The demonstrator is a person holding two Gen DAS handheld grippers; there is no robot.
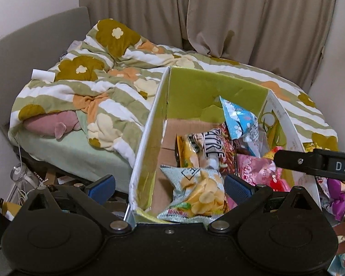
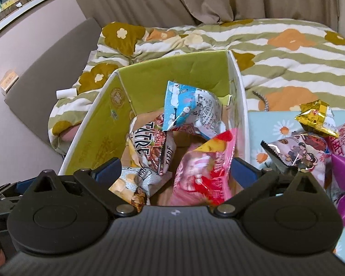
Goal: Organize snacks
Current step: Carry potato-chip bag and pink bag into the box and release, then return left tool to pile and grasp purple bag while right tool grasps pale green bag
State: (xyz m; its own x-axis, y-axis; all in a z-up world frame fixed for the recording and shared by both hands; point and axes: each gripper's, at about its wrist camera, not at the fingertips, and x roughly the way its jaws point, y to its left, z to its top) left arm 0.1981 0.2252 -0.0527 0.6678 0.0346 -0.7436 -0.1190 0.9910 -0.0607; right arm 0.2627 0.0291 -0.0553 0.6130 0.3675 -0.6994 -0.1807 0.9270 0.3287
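Right gripper [image 2: 176,168]: jaws spread wide, nothing pinched. The pink bag [image 2: 203,172] lies blurred between the blue pads at lower centre of the right view, prob. loose and dropping into the box [image 2: 238,85]. No pad presses on it.

Left gripper [image 1: 169,184]: also wide open, empty. Its pads straddle the box's near-left corner at the bottom of the left view, w/ the chip bag [image 1: 199,195] just beyond them, not gripped.

Inside the box: chip bag at near end, a black-and-white bag [image 2: 149,149] mid, a blue bag [image 2: 186,110] propped upright toward the far green wall. More snacks are outside, on the right side of the right view: a gold pack [image 2: 317,117], a cartoon bag [image 2: 299,151] and purple wrappers [image 2: 342,168] on a light-blue board [image 2: 262,124] beside the box.

Risks, as I judge them:
- Pink bag could land on edge against the black-and-white bag, then slide or tip out over the right wall, since the pile is already uneven.
- Blue bag stands tall and leans; a nudge from either gripper prob. topples it onto the quilt [image 2: 287,53].
- Box sits on soft bedding, so a push on the left wall may tilt it.
- Left pad is v. close to the box rim; closing now could catch cardboard instead of a bag.
- The two grippers are near each other over the box, so they might clash on the next reach.
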